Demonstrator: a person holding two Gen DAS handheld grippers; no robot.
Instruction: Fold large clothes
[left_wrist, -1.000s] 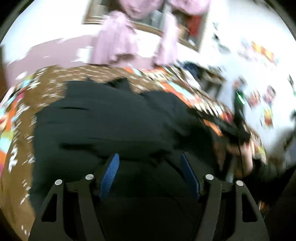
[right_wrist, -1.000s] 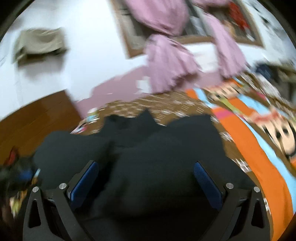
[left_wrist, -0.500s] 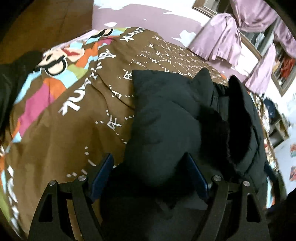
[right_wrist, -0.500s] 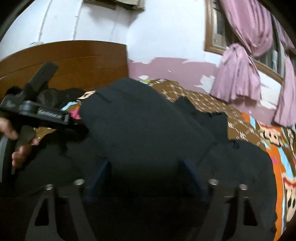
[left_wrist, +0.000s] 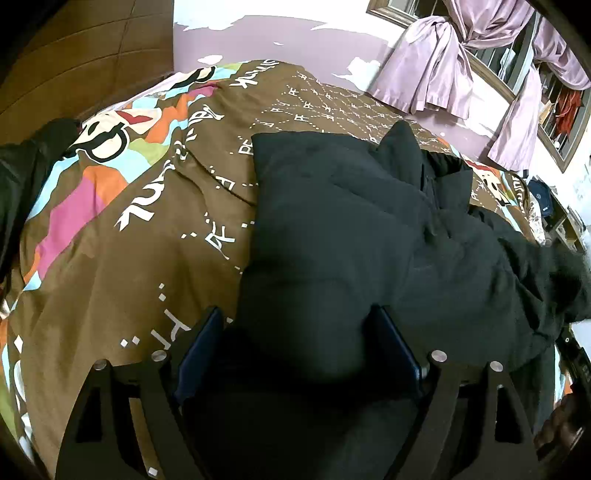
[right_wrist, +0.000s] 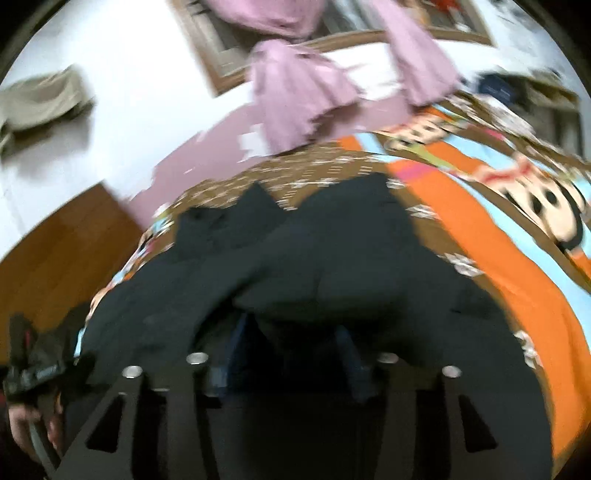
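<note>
Blue pads of the left gripper (left_wrist: 301, 343) sit either side of a thick fold of the black jacket (left_wrist: 369, 229) — jaws opening, fabric bulging between them, and the pads seem to touch its sides, though a firm pinch can't be confirmed. Jacket is puffy, laid across the bed with its collar (left_wrist: 402, 147) pointing toward the far wall, one part folded over the body. Under it lies the brown bedspread (left_wrist: 147, 266), printed with white letters and a bright cartoon patch at its left edge. Beyond that: wooden headboard (left_wrist: 92, 48), purple-and-white wall, pink curtains (left_wrist: 436, 70) tied at a window at the upper right. A second dark garment (left_wrist: 22, 177) lies at the left rim.

Right wrist view is motion-blurred. Right gripper (right_wrist: 291, 354) has its jaws set narrower and also opening — black jacket (right_wrist: 332, 258) bunched between the pads and draped over them; whether they press it can't be told through the blur. Jacket fills the middle of that view, collar end away from the camera. Bedspread (right_wrist: 480, 229) to the right shows orange and blue with a cartoon monkey face. Curtain (right_wrist: 295, 92) and window frame at the top, headboard at left. At lower left a hand (right_wrist: 22, 424) grips the handle of the other gripper.
</note>
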